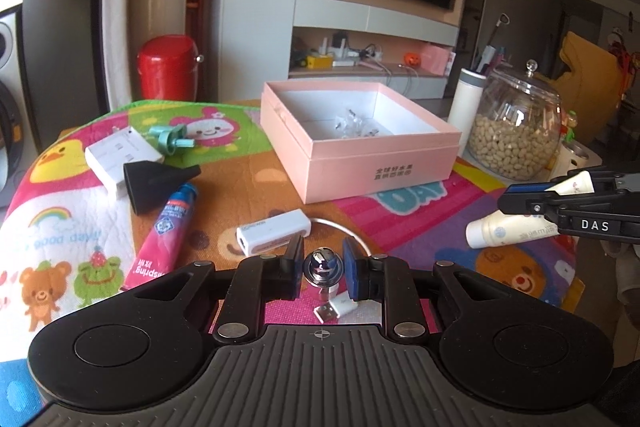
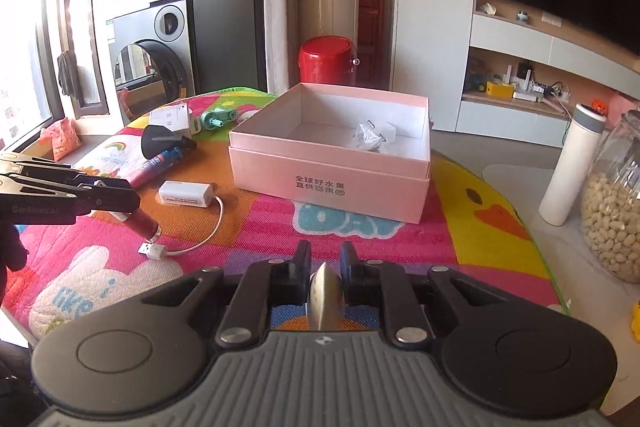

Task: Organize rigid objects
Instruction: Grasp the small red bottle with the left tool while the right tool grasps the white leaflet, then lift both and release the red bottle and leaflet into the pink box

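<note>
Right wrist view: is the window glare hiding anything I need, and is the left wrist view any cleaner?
Right wrist view: window blown out at left, but the pink box stays readable. Left wrist view: even light, fisheye bends the edges, chrome knob between the fingers glints.

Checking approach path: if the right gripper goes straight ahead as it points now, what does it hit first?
Probably the pink box: its near wall lies dead ahead of the right gripper, which is shut on a cream tube. Only bare mat lies between, though depth is uncertain.
</note>
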The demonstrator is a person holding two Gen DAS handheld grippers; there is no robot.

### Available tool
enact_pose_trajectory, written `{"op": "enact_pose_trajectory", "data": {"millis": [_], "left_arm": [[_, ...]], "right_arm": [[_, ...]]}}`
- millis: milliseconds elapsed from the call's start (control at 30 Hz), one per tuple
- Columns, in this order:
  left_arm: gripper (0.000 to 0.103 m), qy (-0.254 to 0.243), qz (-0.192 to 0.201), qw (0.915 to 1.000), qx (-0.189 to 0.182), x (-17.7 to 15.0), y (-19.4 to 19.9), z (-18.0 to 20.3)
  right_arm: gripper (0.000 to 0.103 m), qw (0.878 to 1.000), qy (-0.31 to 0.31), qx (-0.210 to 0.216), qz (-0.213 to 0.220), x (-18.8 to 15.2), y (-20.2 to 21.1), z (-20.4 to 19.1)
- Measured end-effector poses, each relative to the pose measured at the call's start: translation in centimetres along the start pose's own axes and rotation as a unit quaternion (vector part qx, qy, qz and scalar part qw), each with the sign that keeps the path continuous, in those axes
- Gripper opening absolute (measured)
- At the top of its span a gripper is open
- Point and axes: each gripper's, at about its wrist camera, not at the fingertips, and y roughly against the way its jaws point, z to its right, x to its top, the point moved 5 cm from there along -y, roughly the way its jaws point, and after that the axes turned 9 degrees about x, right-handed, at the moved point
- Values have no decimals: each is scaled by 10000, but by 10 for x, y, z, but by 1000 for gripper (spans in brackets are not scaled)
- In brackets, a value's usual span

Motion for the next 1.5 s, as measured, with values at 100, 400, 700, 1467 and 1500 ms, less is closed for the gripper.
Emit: {"op": "enact_pose_trajectory", "data": {"millis": [100, 400, 700, 1467, 1500], "left_arm": [[24, 1, 96, 9999, -68, 3, 7, 2], [24, 7, 337, 9989, -335, 16, 21, 8], [24, -346, 1196, 9899, -682, 121, 12, 19], [25, 1347, 642, 9873, 546, 55, -47, -98], [25, 1385, 648, 9860, 668, 50, -43, -105]], "right_arm": [[14, 10000, 55, -7, 57, 1, 3, -2], [14, 9994, 129, -36, 306, 16, 16, -2], [13, 9931, 497, -182, 1043, 91, 30, 5], [63, 9983, 572, 127, -58, 56, -92, -2], [63, 9980, 573, 256, -100, 51, -93, -10]]}}
